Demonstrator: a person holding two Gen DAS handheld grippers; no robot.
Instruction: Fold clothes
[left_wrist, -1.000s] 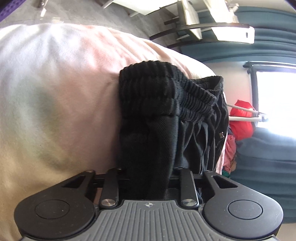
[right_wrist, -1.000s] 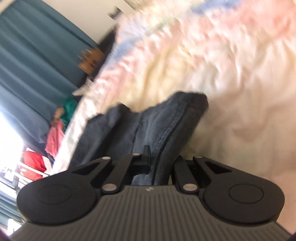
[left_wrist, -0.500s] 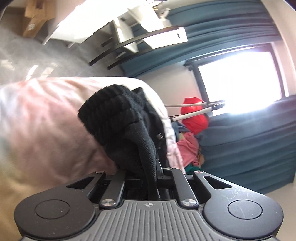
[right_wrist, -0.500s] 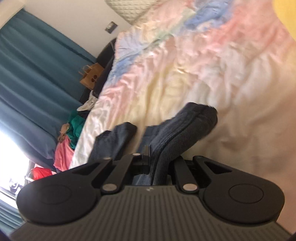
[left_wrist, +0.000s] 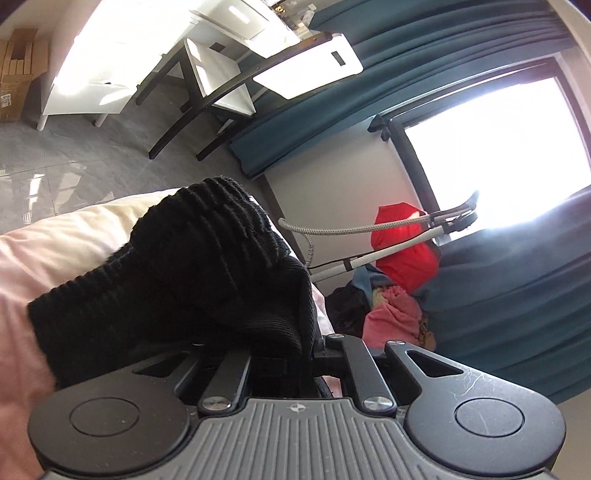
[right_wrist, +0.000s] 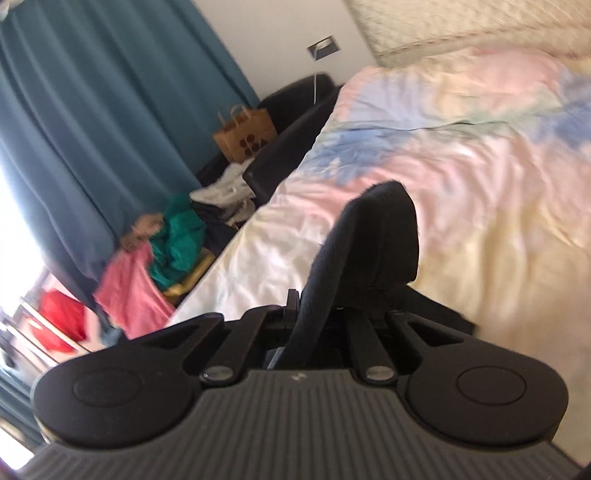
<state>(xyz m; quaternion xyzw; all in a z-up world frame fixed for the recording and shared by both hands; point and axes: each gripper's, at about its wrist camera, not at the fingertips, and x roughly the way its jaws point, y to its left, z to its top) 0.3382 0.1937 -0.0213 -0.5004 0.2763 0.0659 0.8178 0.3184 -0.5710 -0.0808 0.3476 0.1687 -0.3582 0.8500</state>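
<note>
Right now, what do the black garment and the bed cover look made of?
Black garment: soft knit, likely cotton or a blend; matte, with thick ribbed elastic banding. Both tools grip it.
Bed cover: thin woven fabric, probably cotton; matte, finely creased, with a pastel pink, blue and yellow print.

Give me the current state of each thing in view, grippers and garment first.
Left gripper: jaws shut on the ribbed waistband.
Right gripper: jaws shut on a fold of dark cloth.
Black garment: bunched, held up at both grippers.
Bed: covered by a rumpled pastel duvet.
Curtains: drawn aside from the bright window.
Paper bag: upright.
</note>
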